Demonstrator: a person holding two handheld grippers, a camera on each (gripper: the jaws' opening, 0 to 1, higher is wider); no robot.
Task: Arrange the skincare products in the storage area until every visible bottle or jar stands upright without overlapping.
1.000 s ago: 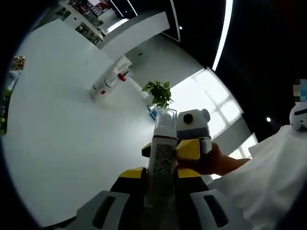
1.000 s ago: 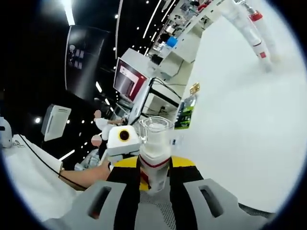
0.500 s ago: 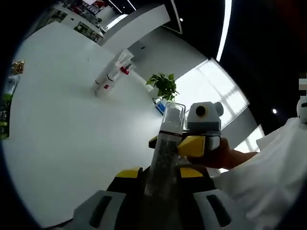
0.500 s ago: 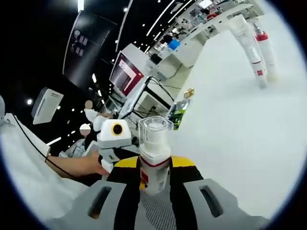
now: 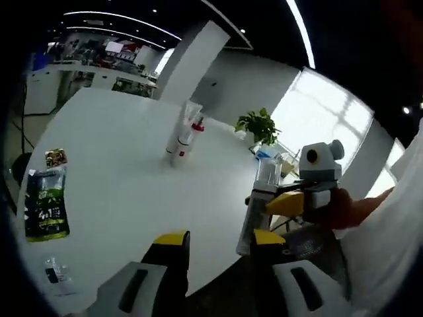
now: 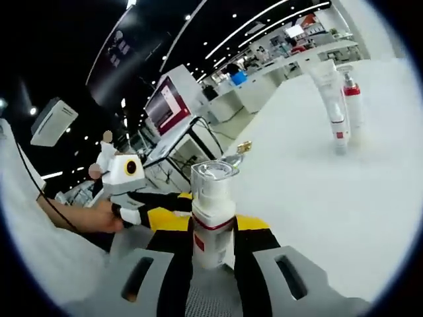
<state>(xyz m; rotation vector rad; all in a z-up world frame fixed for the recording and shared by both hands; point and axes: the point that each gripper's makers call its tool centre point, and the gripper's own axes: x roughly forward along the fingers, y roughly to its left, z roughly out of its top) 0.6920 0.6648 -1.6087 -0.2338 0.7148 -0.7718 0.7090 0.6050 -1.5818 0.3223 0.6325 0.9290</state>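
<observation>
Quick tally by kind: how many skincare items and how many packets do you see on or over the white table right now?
Pump bottle with clear cap: 1, held in the right gripper
White tube standing on the table: 1
Red-collared bottle standing beside it: 1
Green packet lying flat: 1
Small clear packet: 1
Total: 5

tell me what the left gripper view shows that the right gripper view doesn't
Left gripper view: a plant beside a bright window.
Right gripper view: a monitor with a red screen, and desks behind it.
Both: the white table, two tubes standing far off, a packet, the left gripper with open, empty fingers, and the right gripper shut on a bottle.
</observation>
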